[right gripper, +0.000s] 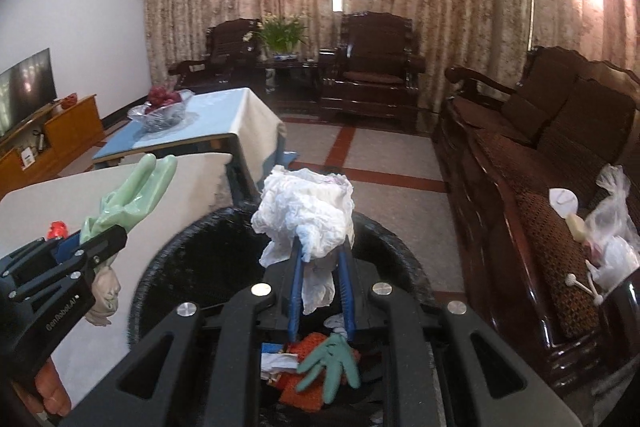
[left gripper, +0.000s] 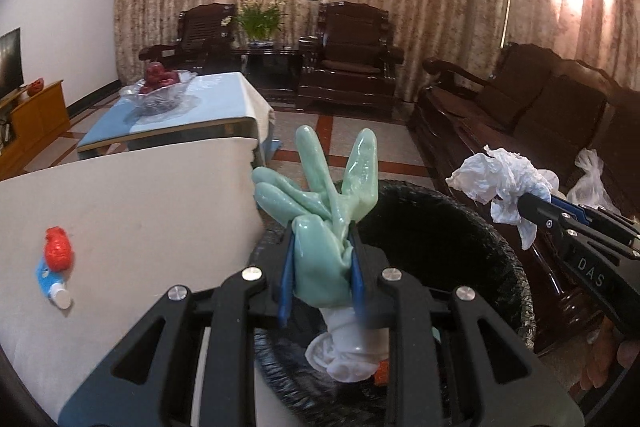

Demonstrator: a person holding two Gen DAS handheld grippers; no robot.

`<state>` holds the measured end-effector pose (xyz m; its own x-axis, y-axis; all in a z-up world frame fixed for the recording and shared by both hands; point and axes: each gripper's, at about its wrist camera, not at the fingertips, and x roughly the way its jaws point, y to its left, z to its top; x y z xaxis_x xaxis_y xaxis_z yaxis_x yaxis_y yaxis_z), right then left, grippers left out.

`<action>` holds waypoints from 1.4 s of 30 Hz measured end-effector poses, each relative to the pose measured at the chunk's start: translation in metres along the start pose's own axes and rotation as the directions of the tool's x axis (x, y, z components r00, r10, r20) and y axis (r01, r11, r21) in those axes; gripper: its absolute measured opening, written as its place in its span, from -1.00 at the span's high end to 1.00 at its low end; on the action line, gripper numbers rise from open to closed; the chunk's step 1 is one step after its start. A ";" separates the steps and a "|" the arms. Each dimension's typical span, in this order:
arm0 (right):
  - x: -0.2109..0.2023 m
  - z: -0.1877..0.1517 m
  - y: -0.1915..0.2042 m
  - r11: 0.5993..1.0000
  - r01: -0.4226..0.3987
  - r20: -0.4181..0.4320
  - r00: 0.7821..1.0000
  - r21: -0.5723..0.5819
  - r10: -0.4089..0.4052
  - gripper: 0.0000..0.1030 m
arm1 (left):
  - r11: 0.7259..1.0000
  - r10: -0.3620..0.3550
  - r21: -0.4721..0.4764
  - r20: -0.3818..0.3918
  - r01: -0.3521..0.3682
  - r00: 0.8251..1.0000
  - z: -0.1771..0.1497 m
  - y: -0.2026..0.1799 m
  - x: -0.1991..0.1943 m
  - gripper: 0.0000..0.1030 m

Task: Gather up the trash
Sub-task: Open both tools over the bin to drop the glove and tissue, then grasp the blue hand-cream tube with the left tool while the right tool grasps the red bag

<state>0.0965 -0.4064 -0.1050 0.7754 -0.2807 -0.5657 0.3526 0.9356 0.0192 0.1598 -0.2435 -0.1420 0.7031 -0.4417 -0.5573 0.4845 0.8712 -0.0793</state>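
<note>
**Two pieces of trash held over the bin, more left on the surface and sofa**

Both grippers hover above the round black woven bin [right gripper: 192, 239], which fills the lower centre of both views. The left gripper [left gripper: 322, 255] has its jaws clamped on a pale green rubber glove [left gripper: 320, 203], whose fingers stick up above the jaws while its cuff hangs below them over the bin's opening. The right gripper [right gripper: 320, 267] has its jaws clamped on a crumpled white paper tissue [right gripper: 306, 215], bunched above the jaws with a strip dangling between them.

The bin already holds trash: in the right wrist view, at lower centre, lie a second green glove [right gripper: 332, 367], an orange knitted scrap [right gripper: 304, 387] and bits of white paper [right gripper: 276, 363]. So the task seems well under way, though neither held piece has been let go yet.

Some work seems left. At the left edge of the left wrist view, a red crumpled wrapper [left gripper: 58, 253] and a blue and white tube [left gripper: 54, 289] rest on the beige surface [left gripper: 140, 211]. At the right of the right wrist view, clear plastic bags [right gripper: 612, 239] and small white items lie on the dark wooden sofa [right gripper: 520, 155]; whether they count as trash cannot be told.
</note>
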 end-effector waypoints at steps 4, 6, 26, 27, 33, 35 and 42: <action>0.007 -0.004 -0.011 1.000 0.022 -0.014 1.000 0.013 -0.022 0.68 | 1.000 -0.019 0.015 -0.010 0.019 1.000 -0.001 -0.012 0.012 0.57; 0.011 -0.007 -0.016 0.999 0.028 -0.020 0.999 0.016 -0.028 0.68 | 0.999 -0.030 0.022 -0.019 0.030 0.999 -0.002 -0.016 0.018 0.57; 0.031 -0.029 -0.023 0.996 0.091 -0.068 0.994 0.015 -0.090 -0.90 | 1.000 -0.003 -0.028 -0.024 0.002 1.000 0.002 0.010 0.025 -0.46; 0.028 -0.028 -0.020 0.994 0.110 -0.051 0.993 0.012 -0.109 -0.89 | 0.999 0.018 -0.036 -0.014 -0.019 1.000 0.003 0.018 0.020 -0.60; 0.023 -0.019 0.003 0.999 0.046 -0.032 0.998 -0.009 -0.046 -0.88 | 0.990 0.118 -0.080 0.017 -0.117 0.993 0.008 0.063 -0.006 -0.75; 0.022 -0.015 0.017 1.000 0.010 -0.021 1.000 -0.017 -0.011 -0.88 | 0.985 0.150 -0.089 0.021 -0.148 0.988 0.008 0.077 -0.013 -0.75; 0.023 -0.007 0.082 0.991 -0.121 -0.002 0.993 -0.064 0.121 -0.88 | 0.944 0.304 -0.145 0.034 -0.296 0.952 -0.002 0.142 -0.054 -0.76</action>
<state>0.1396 -0.3350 -0.1225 0.8115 -0.1648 -0.5607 0.2219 0.9744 0.0349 0.1900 -0.0955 -0.1249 0.8344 -0.1632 -0.5265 0.1739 0.9843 -0.0295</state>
